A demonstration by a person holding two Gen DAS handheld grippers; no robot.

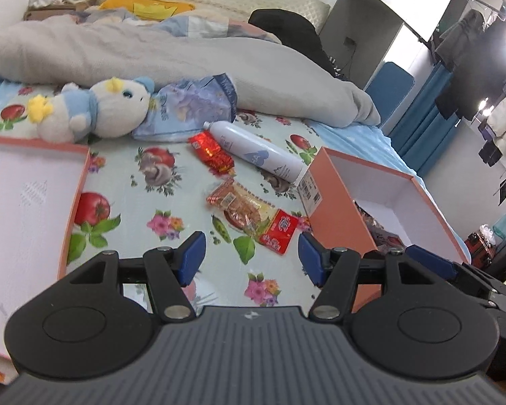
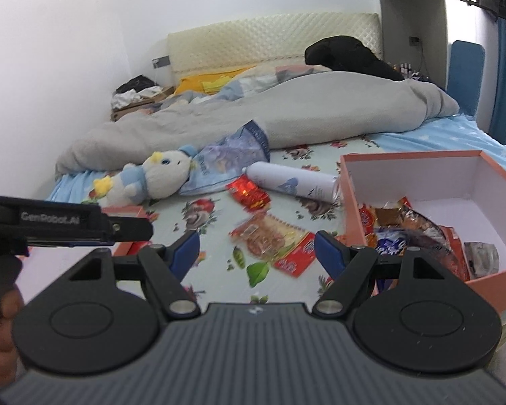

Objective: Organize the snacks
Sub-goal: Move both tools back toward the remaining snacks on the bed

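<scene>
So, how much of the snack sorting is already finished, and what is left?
Done: several snack packets already lie inside the orange box. In hand: nothing; the left gripper and the right gripper are both open, and both point at the clear-wrapped snack pack. Left on the bed: that pack, the small red packet and the blue-purple bag.

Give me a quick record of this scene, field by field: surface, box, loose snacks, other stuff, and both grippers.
surface: bed sheet, floral print
box: orange box, open, several snack packets already inside
loose snacks: clear-and-red snack packet nearest the grippers; small red packet; blue-purple bag
other items: white bottle lying on its side; plush toy
left gripper: open, empty
right gripper: open, empty
</scene>
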